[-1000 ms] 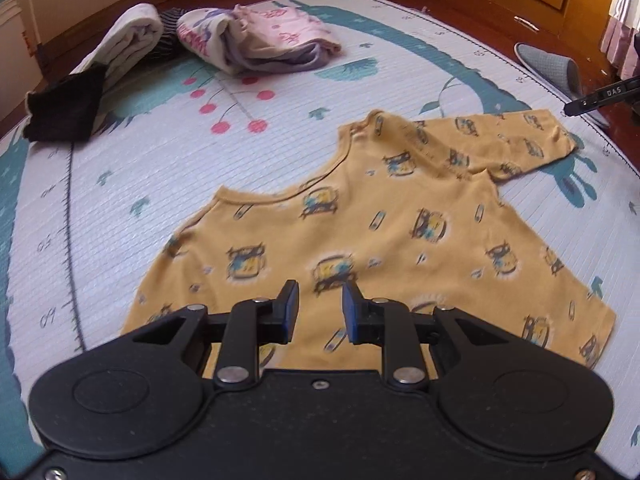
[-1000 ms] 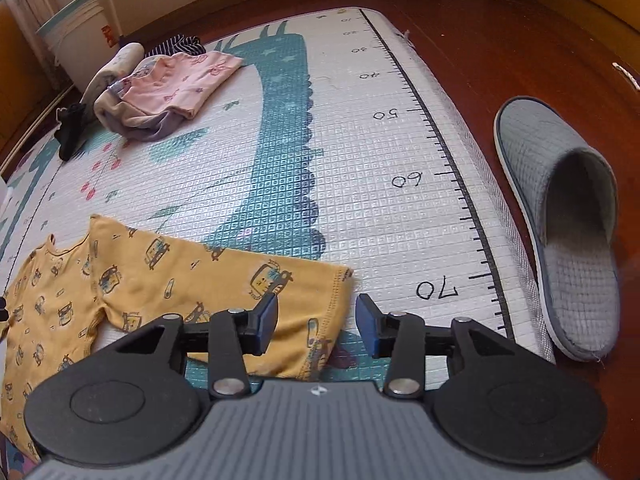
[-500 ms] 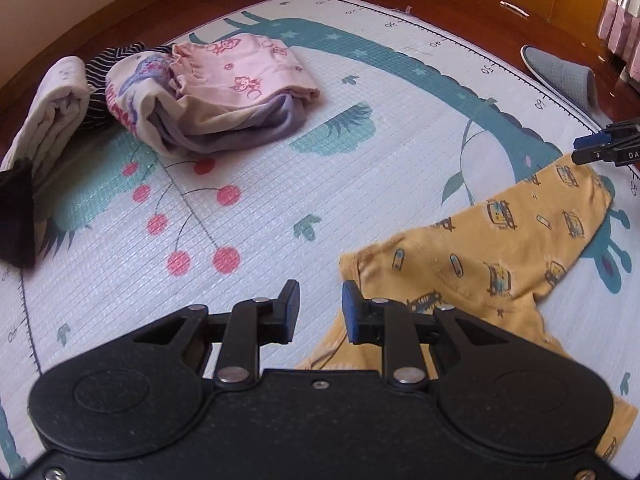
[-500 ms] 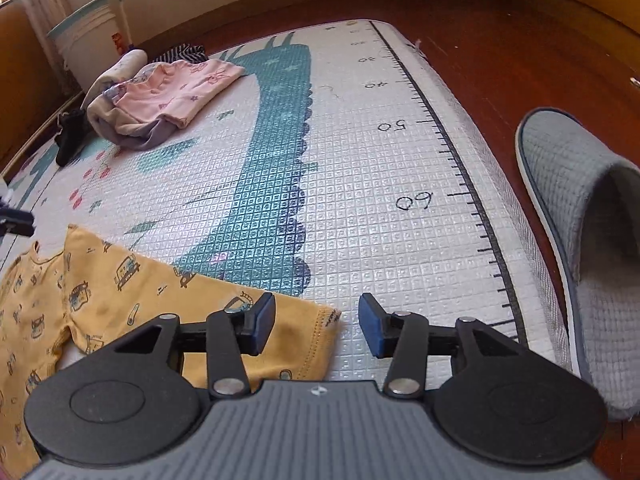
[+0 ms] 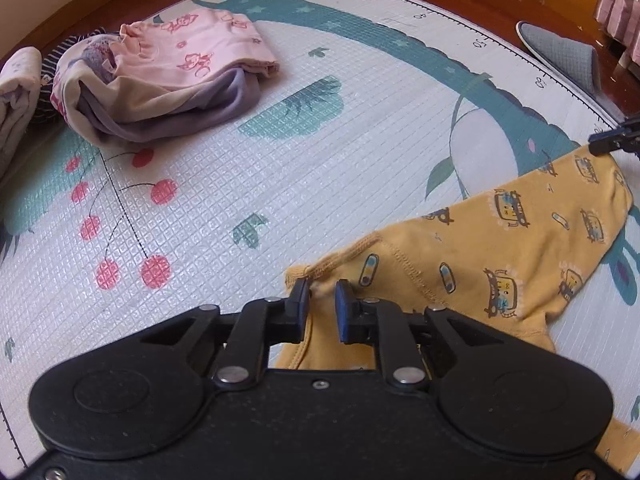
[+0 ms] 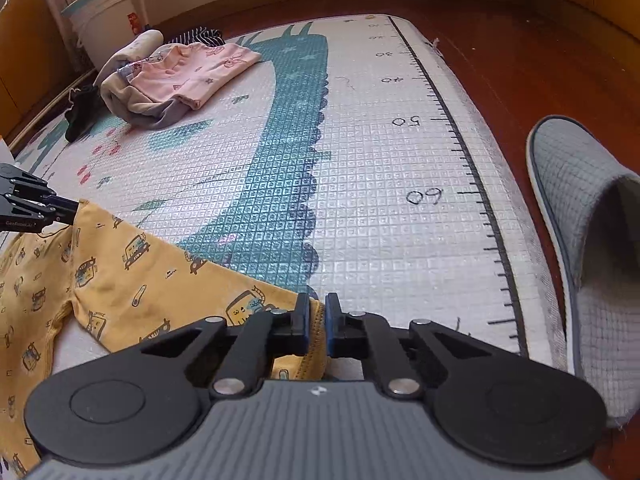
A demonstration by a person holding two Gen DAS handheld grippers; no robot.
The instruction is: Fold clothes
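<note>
A yellow child's shirt [image 5: 500, 240] with a car print lies flat on the play mat [image 5: 320, 184]. My left gripper [image 5: 322, 302] is nearly shut, its jaws pinching the shirt's shoulder edge by the neckline. In the right wrist view, the right gripper [image 6: 317, 316] is shut on the cuff of the shirt's [image 6: 120, 272] long sleeve. That view also shows the left gripper [image 6: 60, 210] at the shirt's far corner. The right gripper [image 5: 612, 140] shows at the right edge of the left wrist view, at the sleeve end.
A pile of pink, grey and striped clothes [image 5: 172, 76] lies at the mat's far side, with a black garment [image 6: 82, 114] beside it. A grey slipper [image 6: 592, 240] rests on the wooden floor by the mat's ruler edge. A white bin [image 6: 104, 20] stands at the back.
Both grippers moved forward and down onto the shirt. The left one went from the shirt's body to its shoulder edge, the right one to the cuff. Both jaws went from open to shut on fabric.
</note>
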